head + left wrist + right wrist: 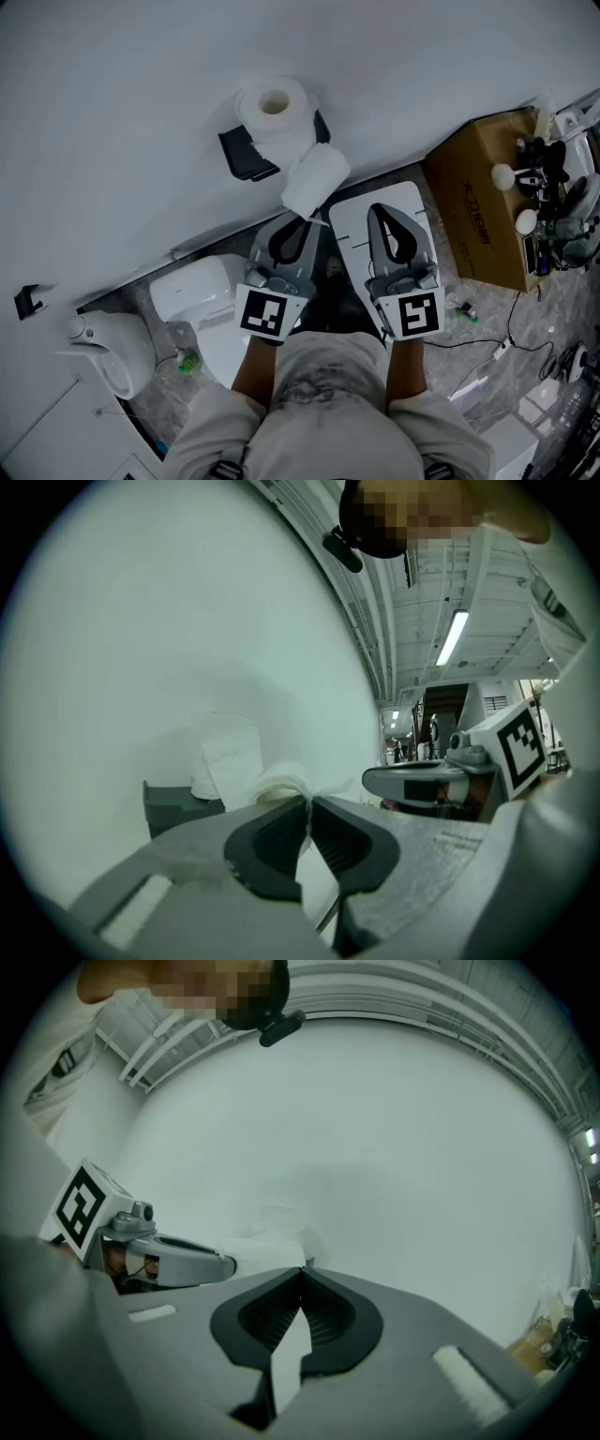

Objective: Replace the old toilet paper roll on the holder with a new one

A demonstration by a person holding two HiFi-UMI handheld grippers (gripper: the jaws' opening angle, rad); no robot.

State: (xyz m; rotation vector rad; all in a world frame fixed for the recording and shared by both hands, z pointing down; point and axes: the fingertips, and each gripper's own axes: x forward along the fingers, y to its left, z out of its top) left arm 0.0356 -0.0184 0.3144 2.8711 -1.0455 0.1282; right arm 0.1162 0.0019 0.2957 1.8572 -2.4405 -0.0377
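Far left, low in the head view, a white toilet [192, 291] stands against the wall [141, 94]. Further right, the dark holder [246, 155] is fixed to that wall, with one toilet paper roll [274, 112] seated on it, core opening upward. A second roll [316, 178] hangs just beside and below the first, apart from the holder. The left gripper [302, 218] carries it, its jaws nearly closed and pinching a thin fold of the roll's paper [281, 782], as the left gripper view confirms. Which roll is old and which new cannot be determined. The right gripper [377, 207] is level with its neighbour, jaws pressed together on nothing, clear of both rolls. A cardboard box [478, 206] sits far right, not involved. Assessment: the roll is light, soft and easily crushed. The outer plies are fragile, so the present pinch on loose paper risks tearing or unwinding under any tug. A firmer hold would be one jaw inside the stiff core and the other on the outer face, or a light clasp across the body.
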